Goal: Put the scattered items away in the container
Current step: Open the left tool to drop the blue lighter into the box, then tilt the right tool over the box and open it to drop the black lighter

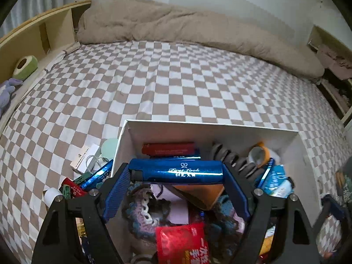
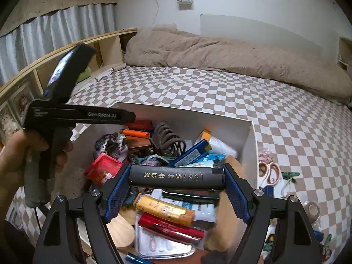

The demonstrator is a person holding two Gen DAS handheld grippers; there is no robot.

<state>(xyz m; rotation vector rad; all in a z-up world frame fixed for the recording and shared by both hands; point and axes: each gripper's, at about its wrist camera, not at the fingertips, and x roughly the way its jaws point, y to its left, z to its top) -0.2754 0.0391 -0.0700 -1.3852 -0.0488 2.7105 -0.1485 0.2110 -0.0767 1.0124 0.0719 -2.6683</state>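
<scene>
In the left wrist view my left gripper [image 1: 177,176] is shut on a shiny blue lighter [image 1: 154,169], held crosswise between the blue pads above the white box [image 1: 209,127]. In the right wrist view my right gripper [image 2: 177,177] is shut on a dark grey lighter [image 2: 154,176] marked 1987, also crosswise, over the near part of the same white box [image 2: 182,112]. The box is crowded with lighters, a red packet [image 2: 103,169], crochet pieces and a grey hair claw [image 2: 165,136]. Another blue lighter [image 1: 96,177] and a red lighter [image 1: 73,189] lie on the bed left of the box.
A checked sheet [image 1: 154,83] covers the bed, with a beige duvet [image 1: 198,28] along the wall. White packets [image 1: 84,157] and a cable lie left of the box. Scissors [image 2: 269,172], a green clip [image 2: 290,175] and a tape roll [image 2: 313,209] lie to its right. A hand [image 2: 13,154] grips the left tool.
</scene>
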